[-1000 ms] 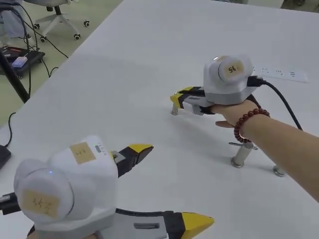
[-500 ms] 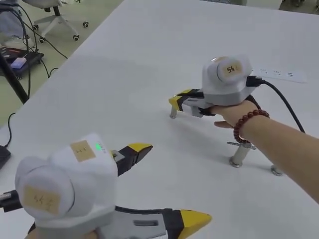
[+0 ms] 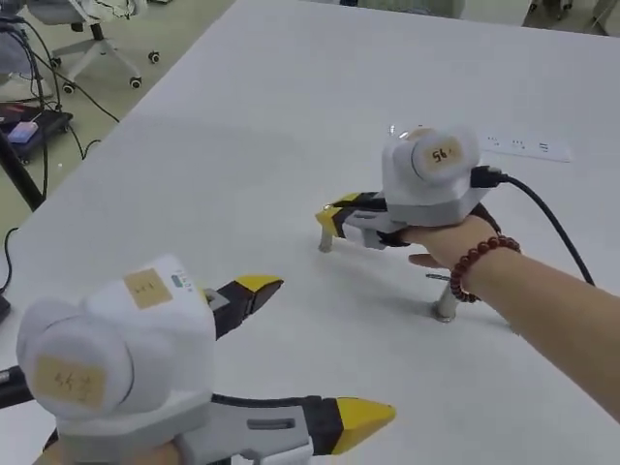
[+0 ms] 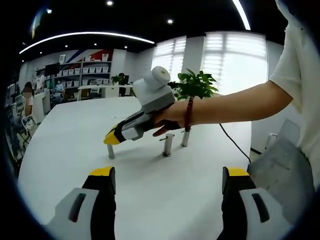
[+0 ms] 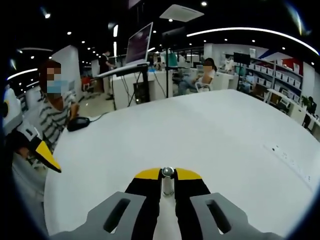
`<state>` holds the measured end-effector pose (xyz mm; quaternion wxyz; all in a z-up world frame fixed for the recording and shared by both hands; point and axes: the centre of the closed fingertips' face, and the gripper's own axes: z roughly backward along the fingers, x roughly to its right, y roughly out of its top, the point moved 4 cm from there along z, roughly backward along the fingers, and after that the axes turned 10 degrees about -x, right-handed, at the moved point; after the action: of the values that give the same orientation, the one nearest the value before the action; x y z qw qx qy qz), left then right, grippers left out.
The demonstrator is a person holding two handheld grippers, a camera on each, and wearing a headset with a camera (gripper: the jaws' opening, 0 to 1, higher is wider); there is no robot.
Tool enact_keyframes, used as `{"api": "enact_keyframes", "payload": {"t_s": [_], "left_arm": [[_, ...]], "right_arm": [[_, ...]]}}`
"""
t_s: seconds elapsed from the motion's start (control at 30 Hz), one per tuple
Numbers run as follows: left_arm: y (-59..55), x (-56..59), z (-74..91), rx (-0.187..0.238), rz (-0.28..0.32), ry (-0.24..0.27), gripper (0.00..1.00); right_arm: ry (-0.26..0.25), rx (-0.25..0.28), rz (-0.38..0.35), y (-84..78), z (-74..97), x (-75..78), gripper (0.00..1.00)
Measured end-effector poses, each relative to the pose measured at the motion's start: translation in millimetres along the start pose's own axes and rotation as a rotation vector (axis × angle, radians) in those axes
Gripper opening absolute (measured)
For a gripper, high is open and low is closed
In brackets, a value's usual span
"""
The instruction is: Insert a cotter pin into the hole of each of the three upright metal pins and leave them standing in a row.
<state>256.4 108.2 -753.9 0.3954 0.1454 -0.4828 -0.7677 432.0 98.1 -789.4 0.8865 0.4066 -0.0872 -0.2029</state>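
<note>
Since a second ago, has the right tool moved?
Yes, slightly. The right tool, shut on the pin, has pulled back, farther from the power strip.

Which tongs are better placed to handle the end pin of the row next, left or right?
Right, probably. The right tongs are shut on the upright end pin. The left tongs hang open, well apart from it.
</note>
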Motion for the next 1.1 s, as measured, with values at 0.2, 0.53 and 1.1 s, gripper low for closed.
{"api": "enact_keyframes", "payload": {"t_s": [0.2, 0.53, 1.1], "left_arm": [[1.5, 0.8, 3.3, 0.005, 0.0, 0.007, 0.88], [4.0, 3.6, 6.0, 0.01, 0.003, 0.013, 0.87], [7.0, 13.2, 5.5, 0.015, 0.004, 0.007, 0.85]], "right_arm": [[-0.003, -0.004, -0.002, -4.3, 11.1, -7.6, 0.1], [-0.001, -0.018, -0.01, -20.6, 30.7, -27.5, 0.1], [-0.008, -0.034, -0.035, -52.1, 59.1, -47.2, 0.1]]}}
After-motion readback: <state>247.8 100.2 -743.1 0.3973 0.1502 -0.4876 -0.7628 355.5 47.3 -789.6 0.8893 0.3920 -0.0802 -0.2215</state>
